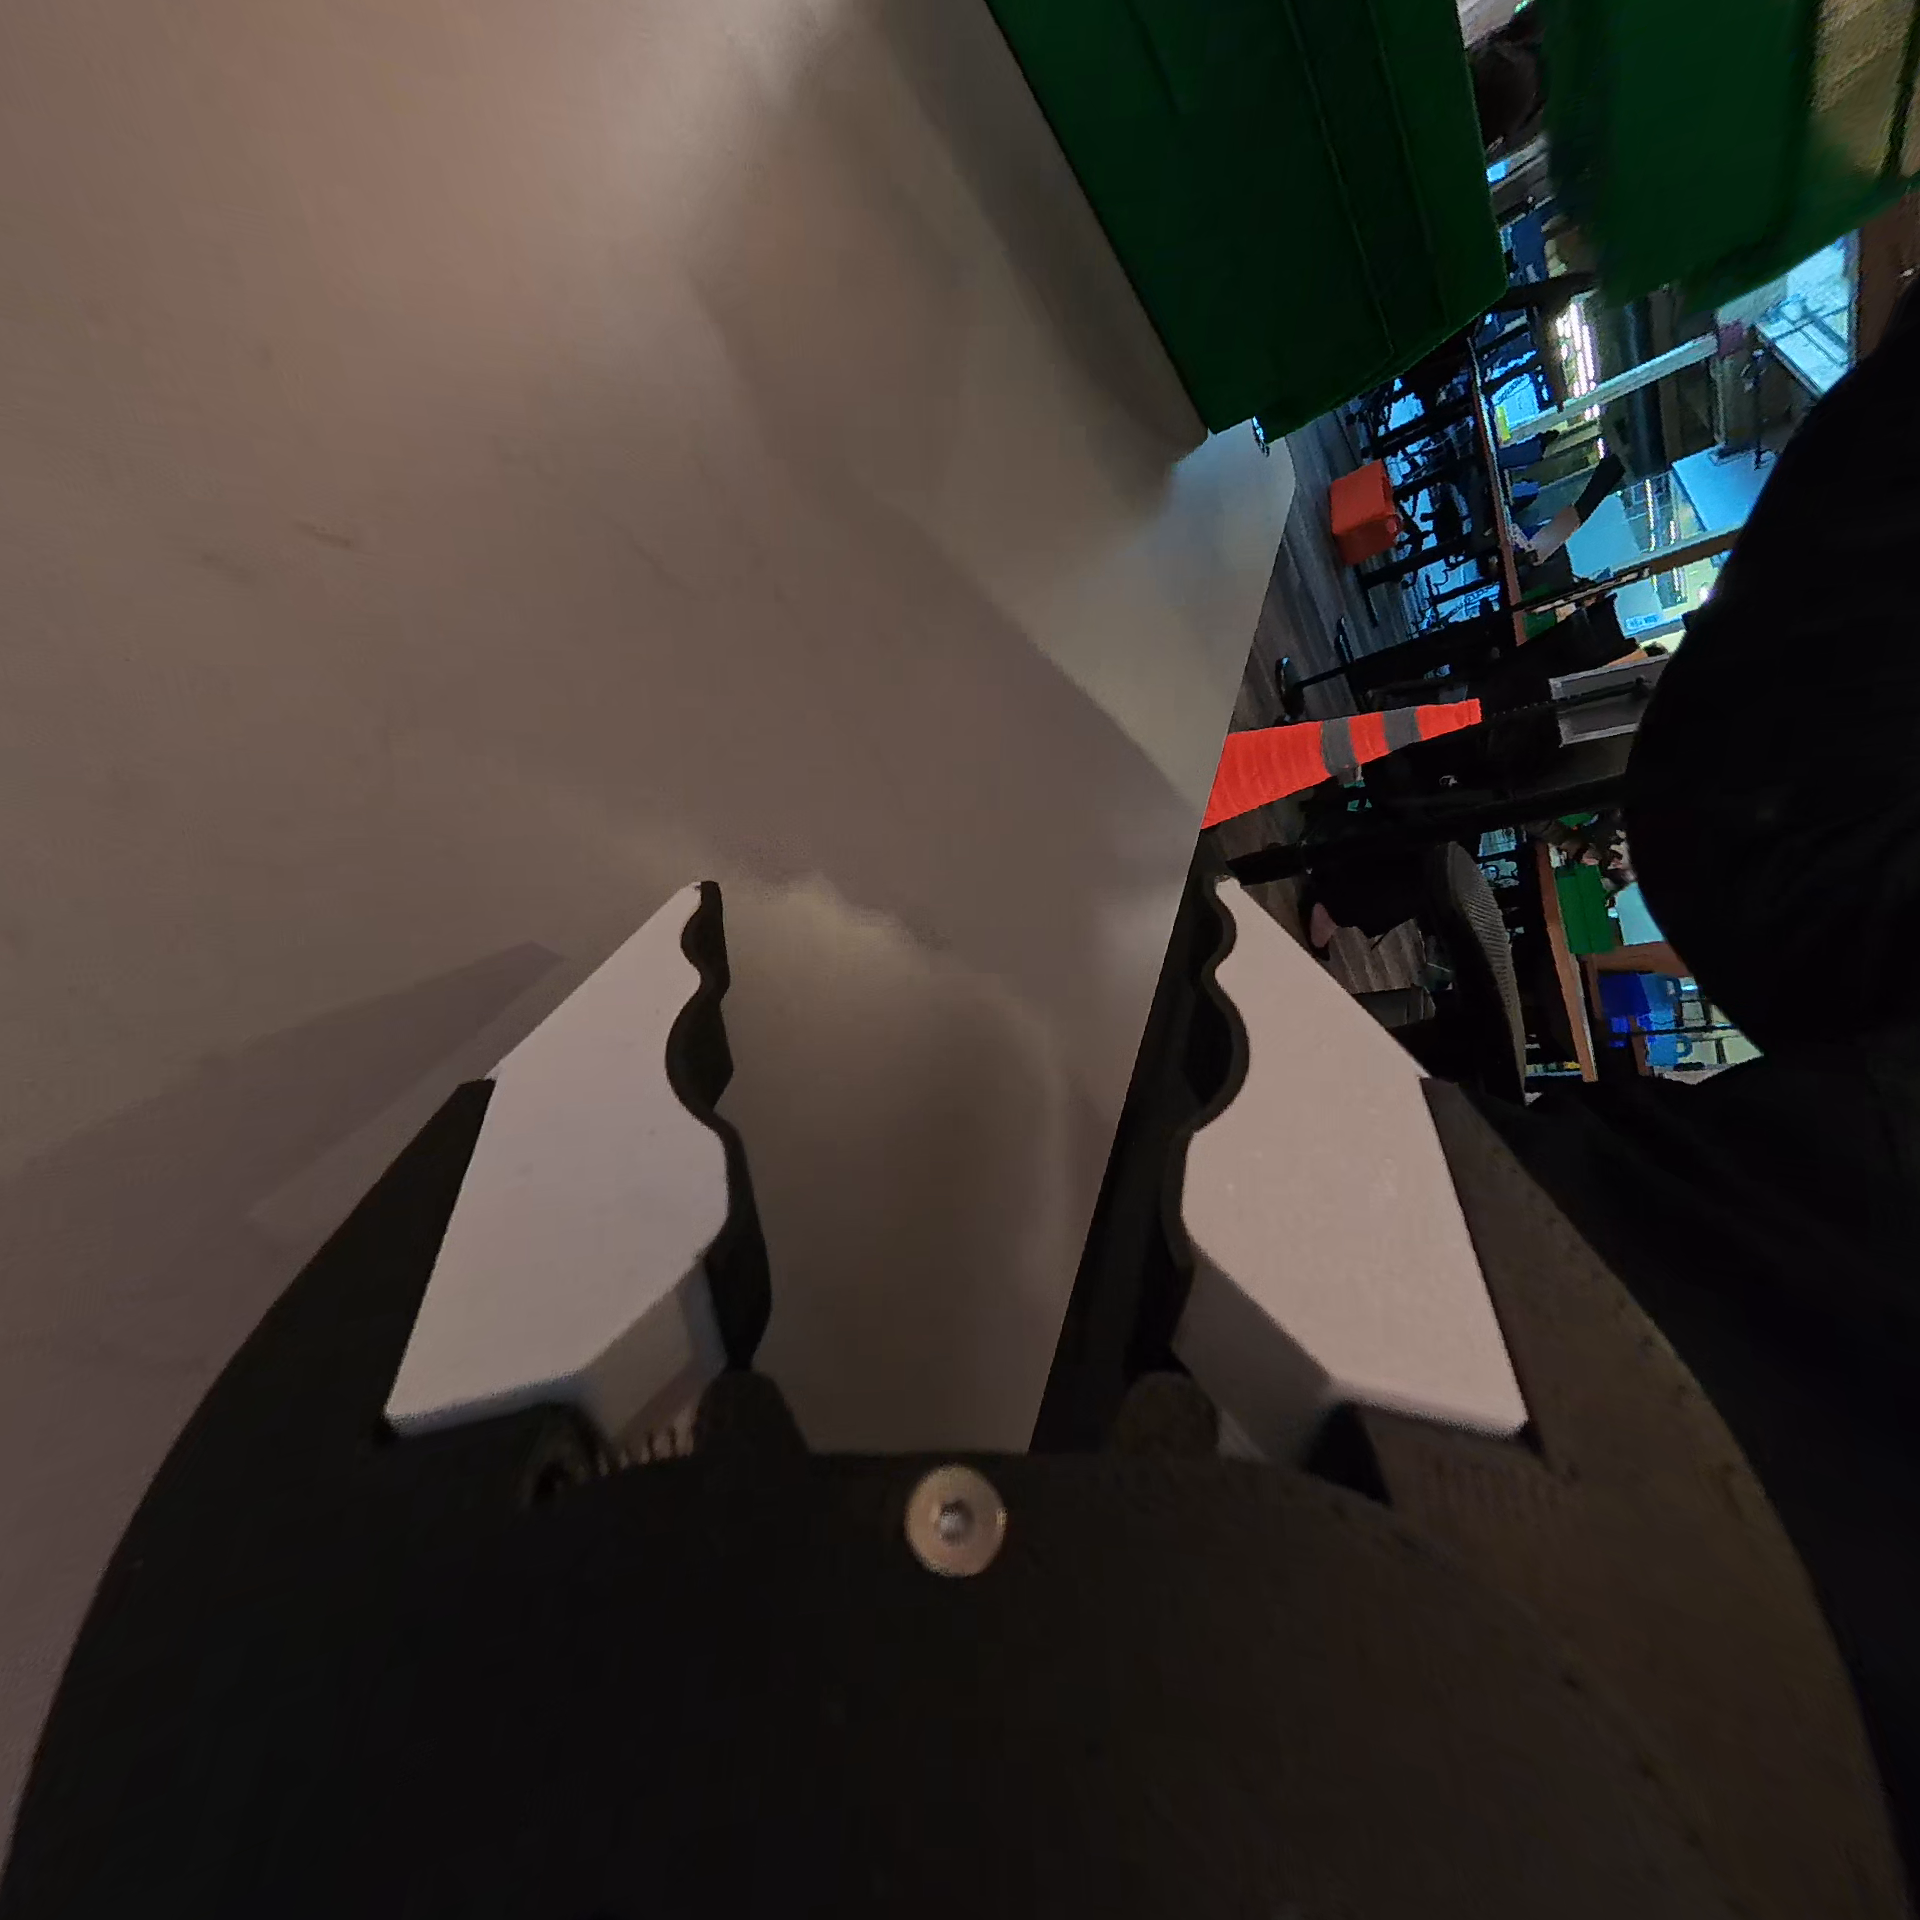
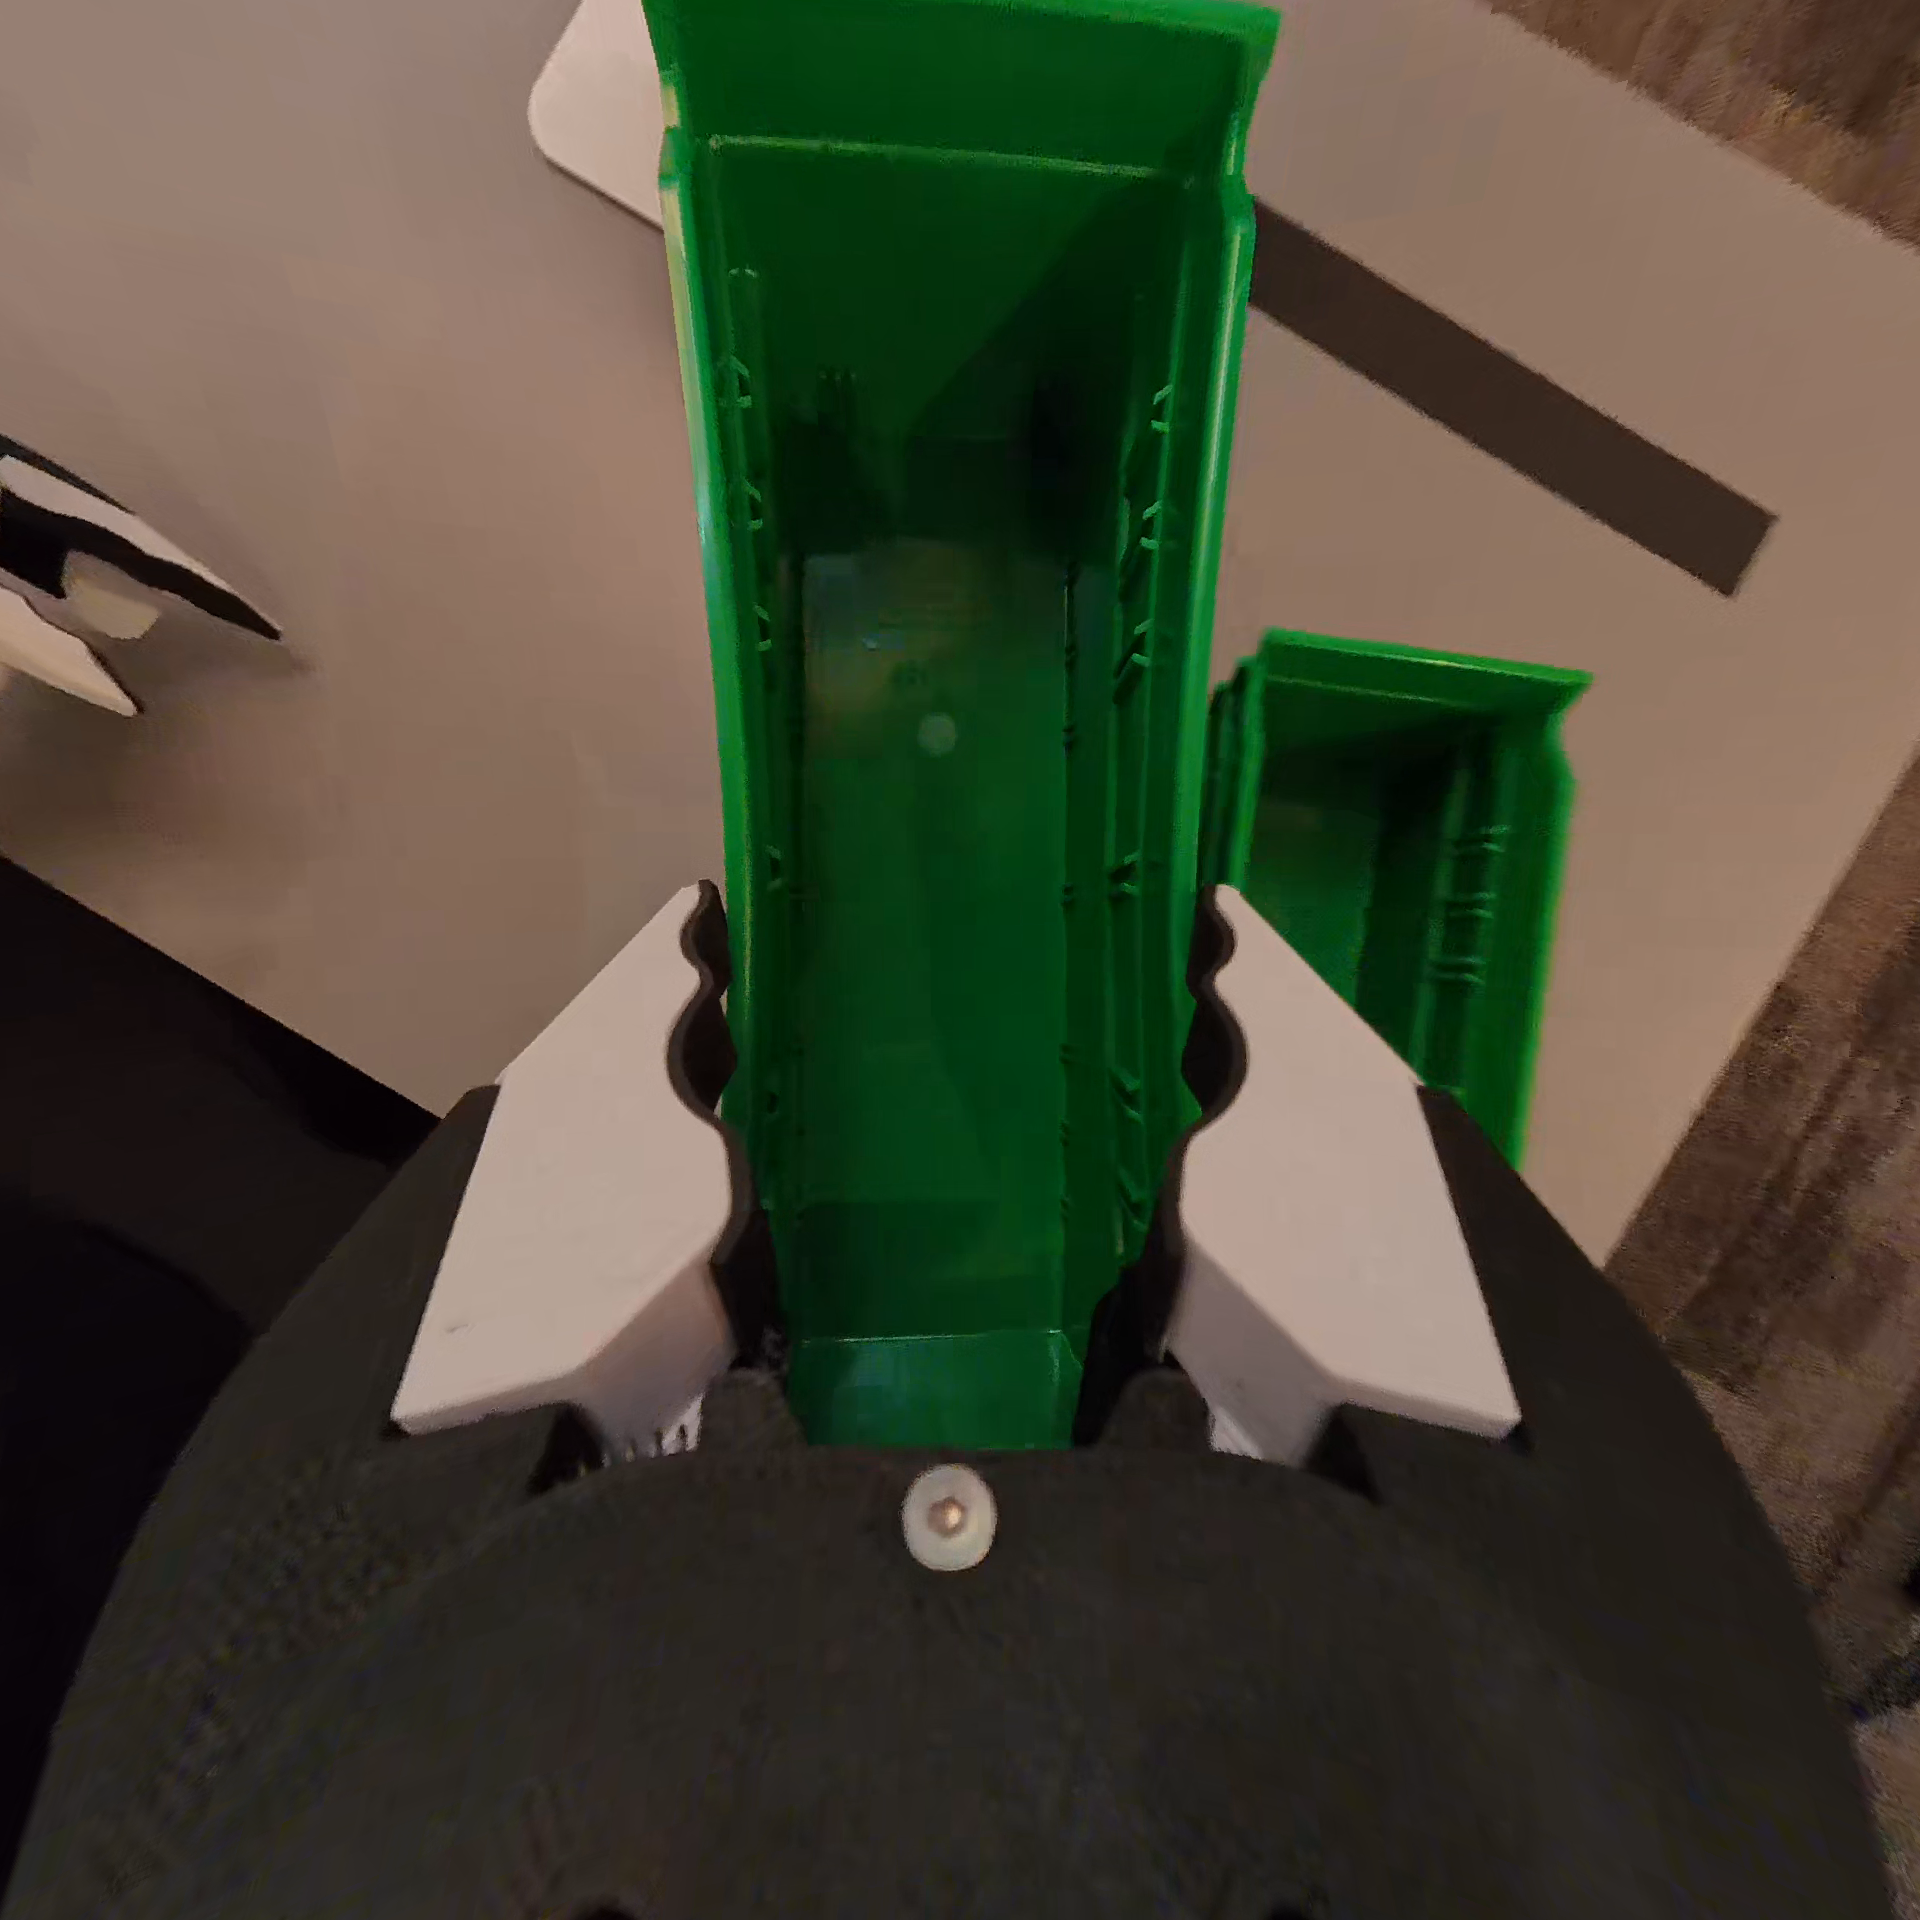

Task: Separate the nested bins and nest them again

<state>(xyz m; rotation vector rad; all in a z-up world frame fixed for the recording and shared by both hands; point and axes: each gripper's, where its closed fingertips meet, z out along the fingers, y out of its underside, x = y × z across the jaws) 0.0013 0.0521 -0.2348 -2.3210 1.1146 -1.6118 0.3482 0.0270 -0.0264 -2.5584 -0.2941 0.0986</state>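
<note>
My right gripper (image 2: 956, 894) is shut on a green bin (image 2: 935, 675), one finger on each long side wall. The bin points away from me, open side up, above the white table (image 2: 364, 416). A second green bin (image 2: 1392, 883) lies on the table just to the right, apart from the held one. My left gripper (image 1: 956, 894) is open and empty over bare table (image 1: 520, 520); it also shows at the left edge of the right wrist view (image 2: 104, 582). In the left wrist view both bins show at the top right: one (image 1: 1247, 208) on the table, one blurred (image 1: 1714, 135).
A dark strip (image 2: 1507, 416) lies on the table beyond the bins. The table edge (image 1: 1216, 727) runs close by my left gripper's right finger. Beyond it are an orange cone (image 1: 1340, 748), shelving, and a person's dark sleeve (image 1: 1787, 727). Carpet (image 2: 1766, 1247) lies to the right.
</note>
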